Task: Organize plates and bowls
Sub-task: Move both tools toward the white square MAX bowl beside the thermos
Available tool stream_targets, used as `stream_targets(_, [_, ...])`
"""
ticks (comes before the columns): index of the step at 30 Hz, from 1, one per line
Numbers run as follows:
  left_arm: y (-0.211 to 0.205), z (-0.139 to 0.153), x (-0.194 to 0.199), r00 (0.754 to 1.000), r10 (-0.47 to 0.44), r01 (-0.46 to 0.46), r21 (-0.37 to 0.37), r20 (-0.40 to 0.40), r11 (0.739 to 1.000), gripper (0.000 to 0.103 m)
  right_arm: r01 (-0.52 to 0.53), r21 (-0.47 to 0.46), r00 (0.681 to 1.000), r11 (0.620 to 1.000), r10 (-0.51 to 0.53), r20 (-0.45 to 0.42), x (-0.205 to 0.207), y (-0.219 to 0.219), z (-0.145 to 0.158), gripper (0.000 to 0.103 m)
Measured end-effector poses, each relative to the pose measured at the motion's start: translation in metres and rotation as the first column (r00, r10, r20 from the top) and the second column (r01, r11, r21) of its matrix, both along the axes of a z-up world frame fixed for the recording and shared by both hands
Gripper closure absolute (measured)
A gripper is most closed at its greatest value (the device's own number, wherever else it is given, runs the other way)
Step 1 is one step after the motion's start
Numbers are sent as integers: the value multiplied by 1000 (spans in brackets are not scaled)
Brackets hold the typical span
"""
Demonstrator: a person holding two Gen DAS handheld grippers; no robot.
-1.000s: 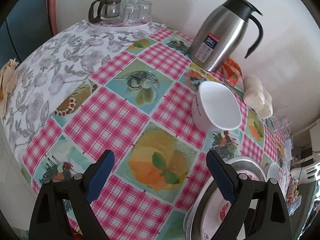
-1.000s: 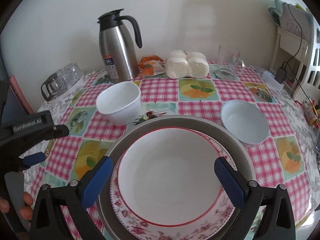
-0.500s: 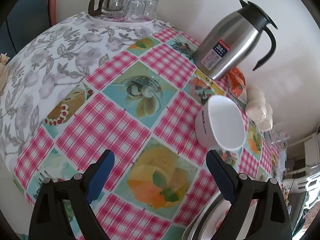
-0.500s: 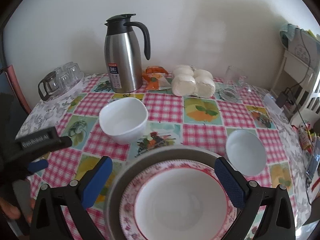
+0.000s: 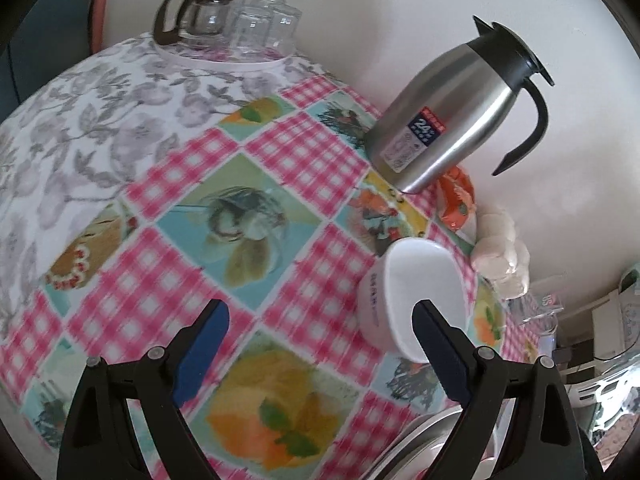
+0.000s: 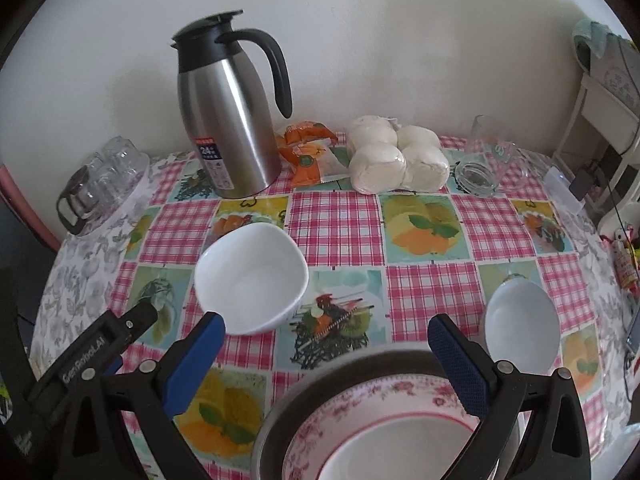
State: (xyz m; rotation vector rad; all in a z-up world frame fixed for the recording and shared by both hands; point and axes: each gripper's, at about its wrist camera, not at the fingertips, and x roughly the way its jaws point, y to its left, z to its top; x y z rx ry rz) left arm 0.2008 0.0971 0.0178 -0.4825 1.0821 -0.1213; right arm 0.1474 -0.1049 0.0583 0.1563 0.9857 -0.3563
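Observation:
A white square bowl (image 5: pixel 416 292) stands on the checked tablecloth near a steel thermos jug (image 5: pixel 448 120). My left gripper (image 5: pixel 320 320) hovers open just before it; its right fingertip overlaps the bowl's near rim in the picture, and nothing sits between the fingers. The right wrist view shows the same square bowl (image 6: pixel 252 276), a small round white bowl (image 6: pixel 520 320) to its right, and a stack at the bottom: a grey metal dish (image 6: pixel 288 412), a floral plate (image 6: pixel 360 404) and a red-rimmed white bowl (image 6: pixel 400 456). My right gripper (image 6: pixel 326 324) is open above the stack's far edge. The left gripper (image 6: pixel 132 332) shows at the left.
A glass pot with upturned glasses (image 5: pixel 224 20) sits on a tray at the far left corner. An orange packet (image 6: pixel 308 152), a bag of white buns (image 6: pixel 396 160) and a glass mug (image 6: pixel 484 160) line the wall. A shelf with cables (image 6: pixel 600 120) stands right of the table.
My left gripper has drifted toward the square bowl, which now sits at its right fingertip. My right gripper has moved away over the table, so the stack has slid to the bottom of its view.

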Motion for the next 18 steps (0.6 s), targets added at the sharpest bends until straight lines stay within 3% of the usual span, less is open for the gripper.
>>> stream_targets(6, [-20, -13, 14, 999, -37, 37, -26, 0, 999, 10, 36, 8, 999, 999, -35, -37, 25, -10, -14, 8])
stream_targets(13, [-34, -39, 29, 997, -46, 44, -26, -55, 999, 12, 58, -6, 994, 998, -58, -92, 52, -18, -36, 23])
stream_targets(18, [-43, -52, 35, 995, -62, 61, -19, -79, 998, 28, 58, -9, 990, 998, -58, -129, 64, -18, -53, 28])
